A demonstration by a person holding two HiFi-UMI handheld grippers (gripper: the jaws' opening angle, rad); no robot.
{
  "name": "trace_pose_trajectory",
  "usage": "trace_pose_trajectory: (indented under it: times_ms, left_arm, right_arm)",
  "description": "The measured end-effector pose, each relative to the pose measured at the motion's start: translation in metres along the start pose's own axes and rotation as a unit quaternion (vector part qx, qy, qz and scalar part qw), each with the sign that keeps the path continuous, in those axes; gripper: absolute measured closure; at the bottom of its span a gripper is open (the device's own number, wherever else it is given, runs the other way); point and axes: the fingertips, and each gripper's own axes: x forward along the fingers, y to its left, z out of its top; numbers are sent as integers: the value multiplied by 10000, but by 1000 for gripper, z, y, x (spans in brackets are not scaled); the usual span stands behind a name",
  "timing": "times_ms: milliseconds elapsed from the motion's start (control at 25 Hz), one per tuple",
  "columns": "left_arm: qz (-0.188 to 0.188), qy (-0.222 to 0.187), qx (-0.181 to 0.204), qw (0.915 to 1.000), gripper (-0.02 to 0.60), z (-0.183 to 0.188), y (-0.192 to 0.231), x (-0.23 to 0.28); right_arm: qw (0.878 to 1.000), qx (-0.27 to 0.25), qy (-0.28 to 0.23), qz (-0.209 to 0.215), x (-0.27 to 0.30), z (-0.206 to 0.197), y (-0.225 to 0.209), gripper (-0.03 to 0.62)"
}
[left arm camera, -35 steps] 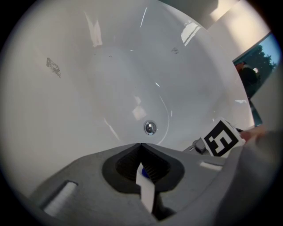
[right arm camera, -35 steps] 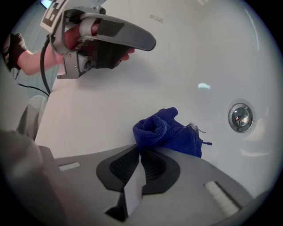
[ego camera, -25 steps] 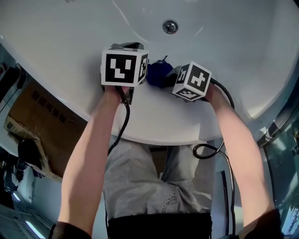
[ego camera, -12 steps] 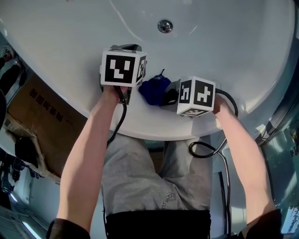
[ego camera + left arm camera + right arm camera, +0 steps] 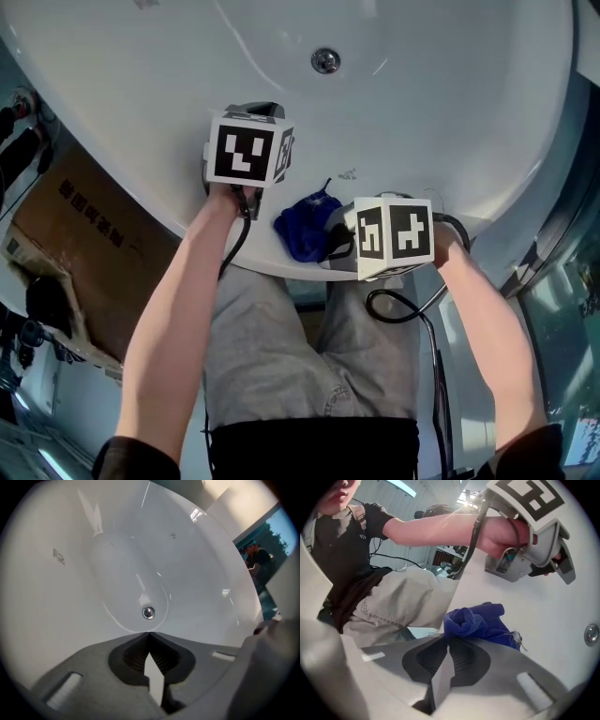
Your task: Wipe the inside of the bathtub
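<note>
Bright, even, bluish light. White glare streaks run across the glossy tub (image 5: 450, 94), with a glint on the drain (image 5: 325, 61). Both gripper views bend at the edges into dark corners. Near jaws look soft; the cloth (image 5: 480, 620) is sharp. A strip light (image 5: 401, 486) glows above.

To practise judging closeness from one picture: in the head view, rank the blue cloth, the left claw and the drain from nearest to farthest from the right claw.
1. The blue cloth: at the tips of the right claw, on the near rim of the bathtub.
2. The left claw: further left, shut and empty.
3. The drain: farthest, down inside the bathtub.
</note>
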Motion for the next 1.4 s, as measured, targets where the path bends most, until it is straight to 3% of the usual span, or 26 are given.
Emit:
trace_pose_trajectory:
  times_ms: [320,520,800,1080,1280,1400]
  left_arm:
    - [11,57,-107,9999,580,-6,4,0]
    - [-11,84,-126,9999,580,-9,6,2]
    - [-53,73,-200,9998,580,7,3,7]
    - [-101,68,-367,9993,580,18,13,12]
    - [-161,15,-492,9987,580,20,22,11]
    - [-193,-22,-622,9979,580,20,31,16]
  right_arm:
    - [9997,-82,75,211,-1,5,9,574]
    - [9993,99,-357,14,-10,18,-3,574]
    - [9931,384,-572,-947,-68,11,-60,574]
    - [9788,731,-338,-1883,-119,-6,-143,574]
    - [9663,1020,-253,-2349,-128,-17,-191,574]
    - [9606,1358,-126,-2420,-124,-32,-227,574]
